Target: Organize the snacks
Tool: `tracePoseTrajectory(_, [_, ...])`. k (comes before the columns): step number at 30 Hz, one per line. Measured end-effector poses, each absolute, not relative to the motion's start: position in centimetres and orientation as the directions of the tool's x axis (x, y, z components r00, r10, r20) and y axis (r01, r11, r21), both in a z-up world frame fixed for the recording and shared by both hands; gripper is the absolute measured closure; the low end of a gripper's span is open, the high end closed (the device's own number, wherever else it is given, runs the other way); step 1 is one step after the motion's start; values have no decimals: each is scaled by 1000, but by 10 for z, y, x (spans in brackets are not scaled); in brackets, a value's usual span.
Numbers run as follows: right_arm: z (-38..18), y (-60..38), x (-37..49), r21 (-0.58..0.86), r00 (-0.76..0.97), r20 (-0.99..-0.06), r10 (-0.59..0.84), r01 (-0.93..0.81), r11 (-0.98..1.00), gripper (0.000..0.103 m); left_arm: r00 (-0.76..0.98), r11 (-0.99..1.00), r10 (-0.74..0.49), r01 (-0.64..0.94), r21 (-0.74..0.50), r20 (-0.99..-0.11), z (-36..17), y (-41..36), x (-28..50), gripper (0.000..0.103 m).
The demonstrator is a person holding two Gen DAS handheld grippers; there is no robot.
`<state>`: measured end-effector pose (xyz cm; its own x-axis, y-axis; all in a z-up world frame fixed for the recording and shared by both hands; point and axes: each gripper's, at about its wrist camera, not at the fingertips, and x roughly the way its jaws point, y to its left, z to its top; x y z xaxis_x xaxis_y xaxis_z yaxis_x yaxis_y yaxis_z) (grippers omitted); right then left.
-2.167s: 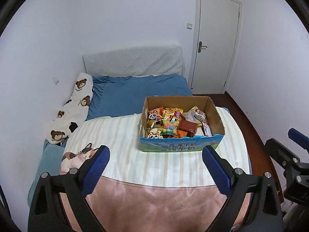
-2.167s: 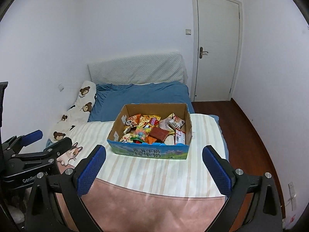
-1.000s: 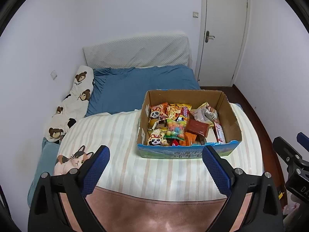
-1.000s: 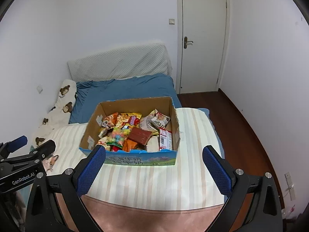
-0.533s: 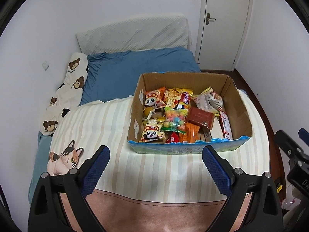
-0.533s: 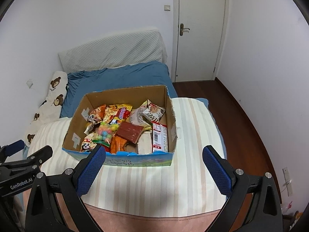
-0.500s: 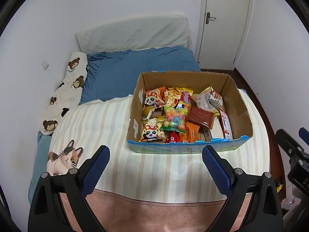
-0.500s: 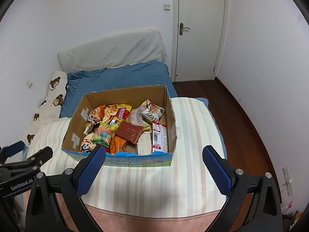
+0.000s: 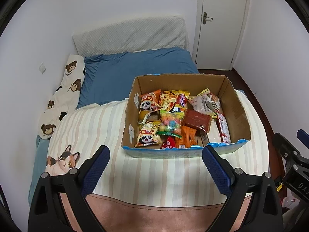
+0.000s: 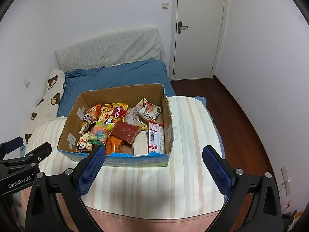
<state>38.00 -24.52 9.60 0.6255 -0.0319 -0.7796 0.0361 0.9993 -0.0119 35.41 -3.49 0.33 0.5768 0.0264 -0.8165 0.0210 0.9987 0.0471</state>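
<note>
An open cardboard box (image 9: pixel 234 104) with a blue printed front stands on the striped blanket, also in the right wrist view (image 10: pixel 170 123). It holds several snack packets: panda bags (image 9: pixel 147 135), a colourful candy bag (image 9: pixel 171 122), a brown-red packet (image 9: pixel 197 119) (image 10: pixel 125 131), orange packets (image 9: pixel 186 137) and a white-red bar (image 10: pixel 155 139). My left gripper (image 9: pixel 156 166) is open and empty, hovering just before the box's front. My right gripper (image 10: pixel 154 164) is open and empty, also before the box front.
The box stands on a bed with a striped blanket (image 9: pixel 92 127), a cat print (image 9: pixel 61 160), a blue sheet (image 9: pixel 135 67) and a bear-print pillow (image 9: pixel 63 94). A white door (image 10: pixel 199 29) and dark wood floor (image 10: pixel 241 119) lie to the right.
Both grippers have moved forward and higher toward the box, which now looks larger and is seen more from above. Both stay open and empty.
</note>
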Motion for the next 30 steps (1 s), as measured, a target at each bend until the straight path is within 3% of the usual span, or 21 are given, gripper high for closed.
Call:
tracePoseTrajectory(2, [97,-245,379,-15,629,-777,-34,36,999,1,576,999,23,25,46,-817,3,-35,355,1])
tracePoseTrajectory(30, [114,-242,365,-36,656,-754,-47,30,999,0,601,999,23,18,42,-799,13,-36,347,1])
